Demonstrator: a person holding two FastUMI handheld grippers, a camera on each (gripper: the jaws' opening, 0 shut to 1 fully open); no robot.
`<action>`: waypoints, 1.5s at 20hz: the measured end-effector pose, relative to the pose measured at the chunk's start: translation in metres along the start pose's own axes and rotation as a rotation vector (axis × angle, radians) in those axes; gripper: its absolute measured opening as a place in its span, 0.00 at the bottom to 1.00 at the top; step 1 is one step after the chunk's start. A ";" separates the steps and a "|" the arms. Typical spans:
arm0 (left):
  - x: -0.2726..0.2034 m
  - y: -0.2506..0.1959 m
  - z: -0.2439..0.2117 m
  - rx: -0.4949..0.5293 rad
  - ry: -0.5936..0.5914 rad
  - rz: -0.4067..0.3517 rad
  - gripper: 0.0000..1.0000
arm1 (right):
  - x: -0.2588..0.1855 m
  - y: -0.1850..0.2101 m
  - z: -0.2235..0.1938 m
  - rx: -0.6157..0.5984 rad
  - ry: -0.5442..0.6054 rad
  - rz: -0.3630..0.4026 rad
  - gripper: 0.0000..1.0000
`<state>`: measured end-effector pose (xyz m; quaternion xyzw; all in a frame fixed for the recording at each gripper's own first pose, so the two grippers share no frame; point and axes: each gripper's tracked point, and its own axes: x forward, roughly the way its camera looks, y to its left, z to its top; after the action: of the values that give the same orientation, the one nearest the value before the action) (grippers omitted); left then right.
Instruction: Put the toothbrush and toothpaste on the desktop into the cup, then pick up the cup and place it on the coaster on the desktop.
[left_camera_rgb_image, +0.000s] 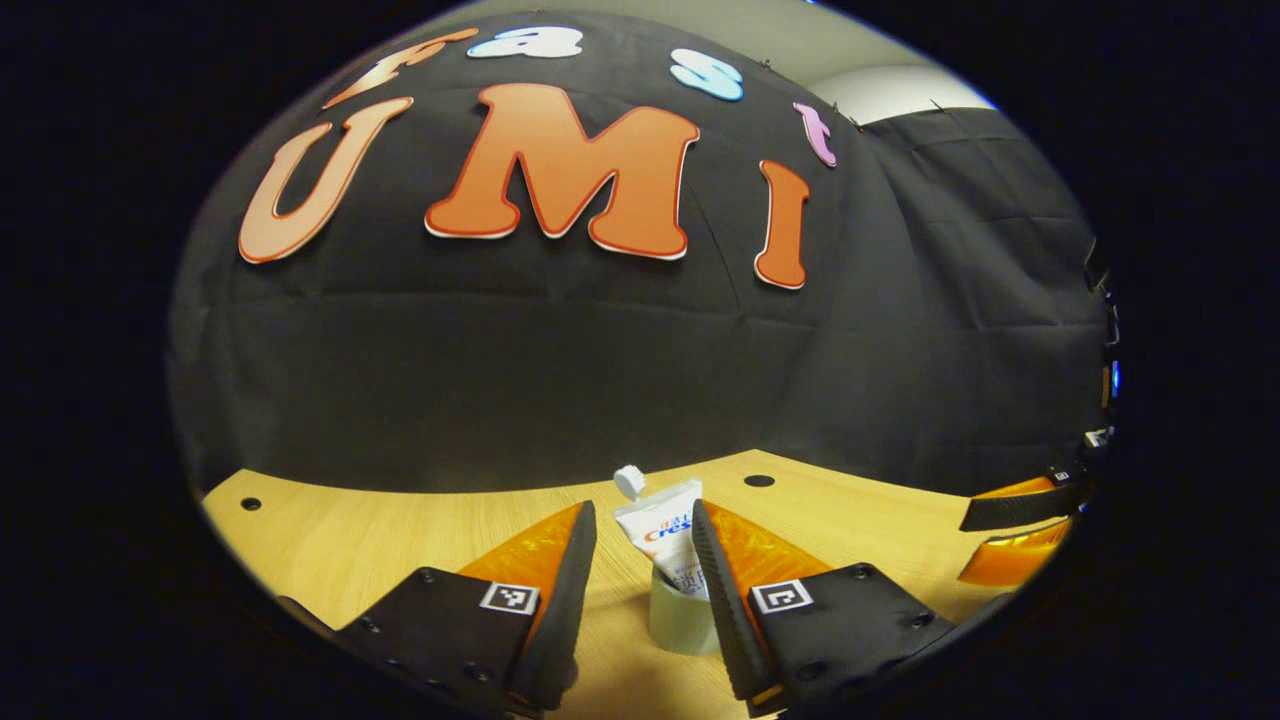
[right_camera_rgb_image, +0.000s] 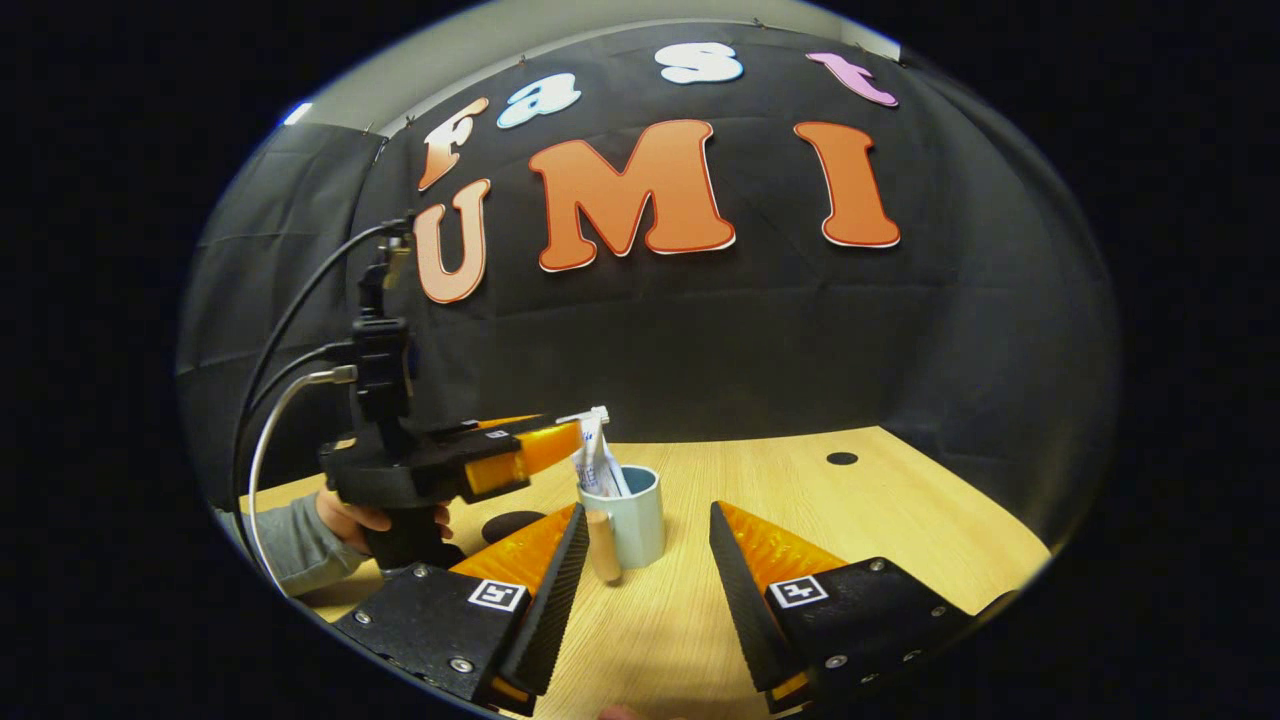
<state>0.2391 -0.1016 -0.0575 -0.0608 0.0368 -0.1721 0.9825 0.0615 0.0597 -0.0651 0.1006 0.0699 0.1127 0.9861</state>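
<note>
Standing apart over the wooden desktop (right_camera_rgb_image: 900, 520), right gripper (right_camera_rgb_image: 640, 570) fingers frame the pale cup (right_camera_rgb_image: 635, 515) with its wooden handle (right_camera_rgb_image: 603, 545); left gripper (left_camera_rgb_image: 640, 560), fingers likewise spread, flanks the toothpaste (left_camera_rgb_image: 665, 535) upright in that cup; dark coaster (right_camera_rgb_image: 512, 524) lies beyond.

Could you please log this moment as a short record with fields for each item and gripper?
toothpaste: standing in the cup, cap up
cup: upright on the desktop, wooden handle
left gripper: open around the toothpaste
right gripper: open, short of the cup
coaster: dark disc behind the cup, bare
toothbrush: cannot tell
</note>
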 end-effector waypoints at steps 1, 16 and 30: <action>-0.007 0.005 0.002 0.007 0.003 0.010 0.70 | 0.004 0.001 0.002 -0.005 0.009 0.002 0.74; -0.092 0.070 0.049 0.092 0.004 0.209 0.96 | 0.067 0.035 0.006 -0.150 0.282 0.026 0.74; -0.161 0.079 0.029 0.076 0.133 0.268 0.97 | 0.099 0.023 -0.060 -0.143 0.678 -0.068 0.75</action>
<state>0.1170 0.0308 -0.0313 -0.0065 0.1031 -0.0444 0.9937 0.1424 0.1160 -0.1302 -0.0145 0.3888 0.1115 0.9144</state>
